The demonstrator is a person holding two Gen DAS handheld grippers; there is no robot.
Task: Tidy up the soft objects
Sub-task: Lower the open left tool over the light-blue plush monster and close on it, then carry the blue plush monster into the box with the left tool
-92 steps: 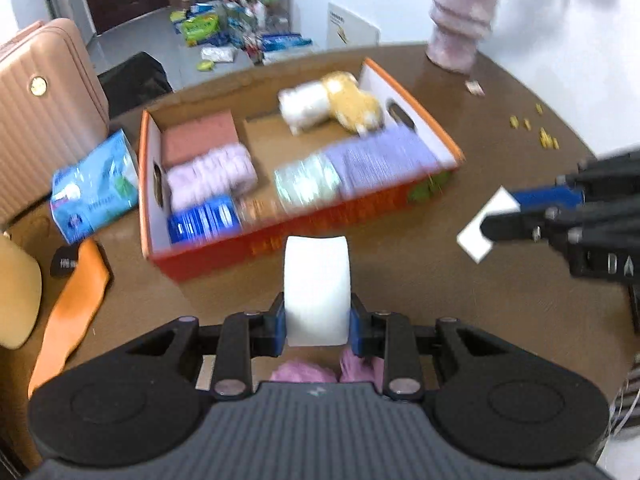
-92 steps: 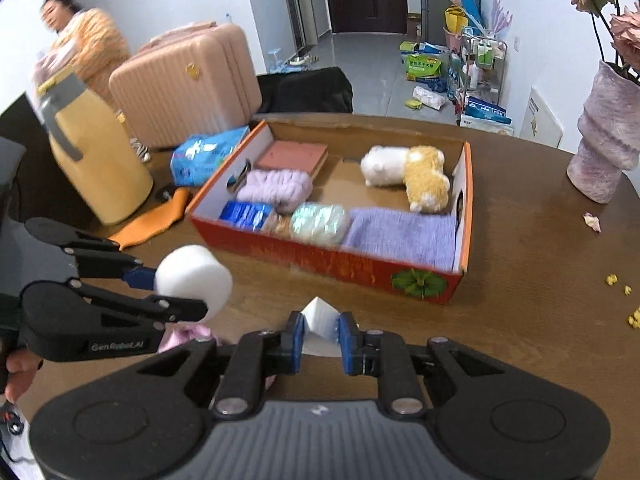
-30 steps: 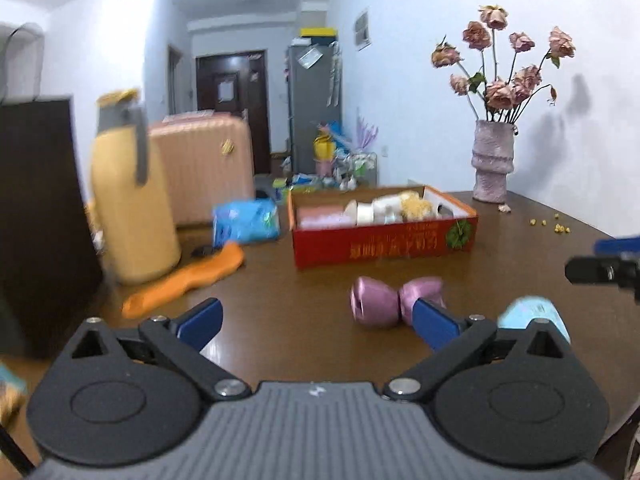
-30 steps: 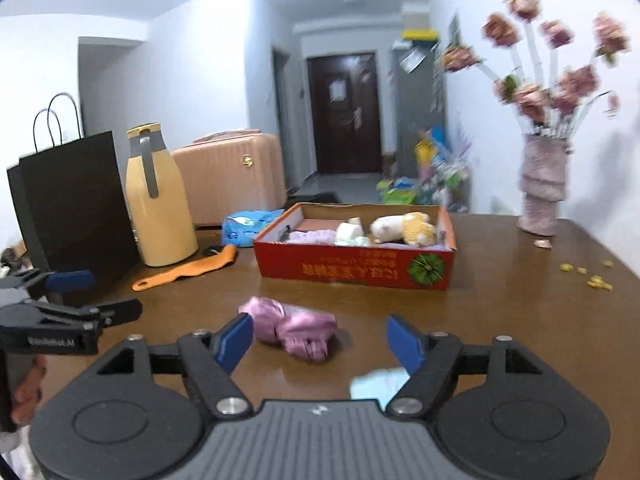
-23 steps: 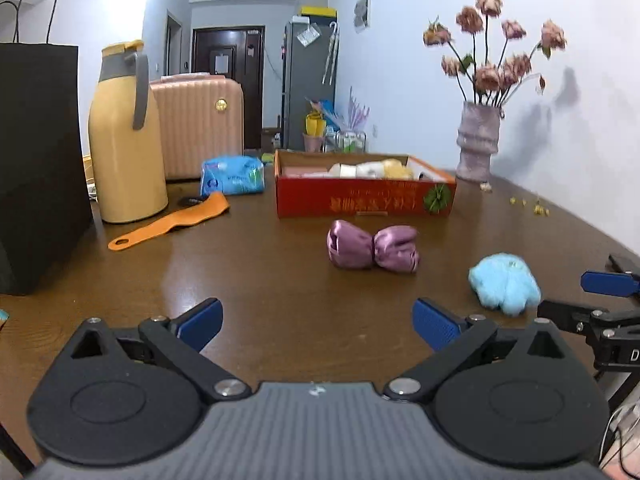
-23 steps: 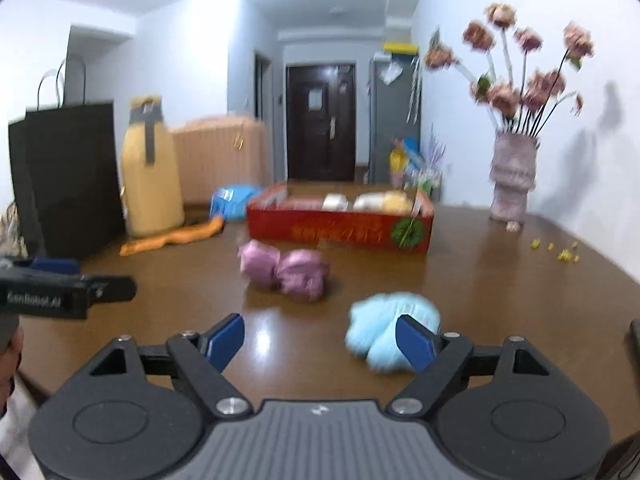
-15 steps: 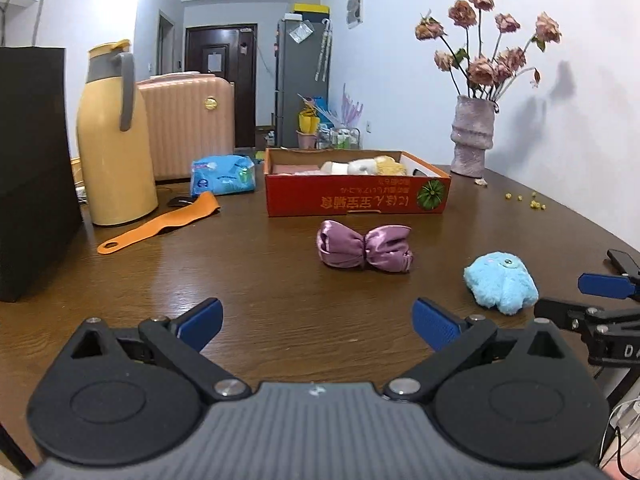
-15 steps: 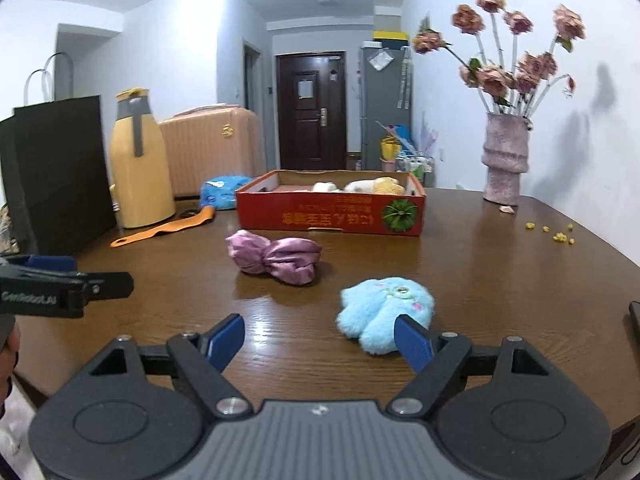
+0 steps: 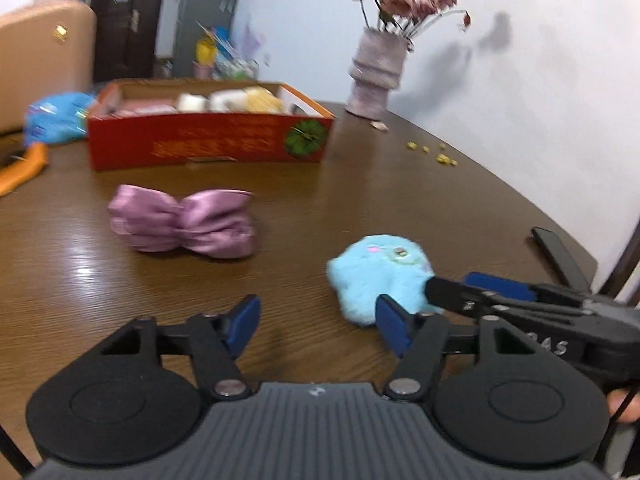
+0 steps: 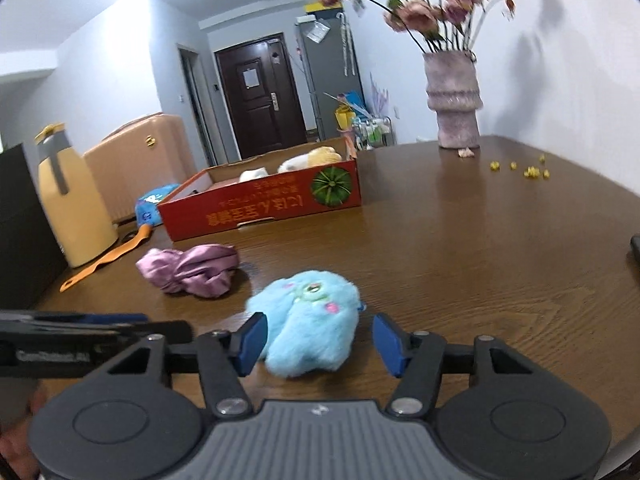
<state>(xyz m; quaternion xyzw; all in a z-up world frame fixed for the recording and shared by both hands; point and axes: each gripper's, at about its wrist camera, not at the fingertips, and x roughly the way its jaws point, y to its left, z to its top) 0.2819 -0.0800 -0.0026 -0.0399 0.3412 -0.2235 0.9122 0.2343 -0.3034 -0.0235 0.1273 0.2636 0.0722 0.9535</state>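
The right gripper [image 10: 316,338] straddles the blue plush toy [image 10: 310,322] near the tabletop's [image 10: 480,240] front edge, jaws half-wide and just closing, pads not yet pressing. It should squeeze the thick middle before lifting. The left gripper [image 9: 316,324] has also been narrowing, with nothing between its fingers; the pink satin bow [image 9: 182,226] lies beyond. Open tabletop leads to the red box [image 10: 264,204]; the tabletop's right edge is close.

light blue plush toy [image 10: 308,320], shiny pink bow [image 9: 182,226], red box [image 9: 208,142], brown table [image 9: 360,200]
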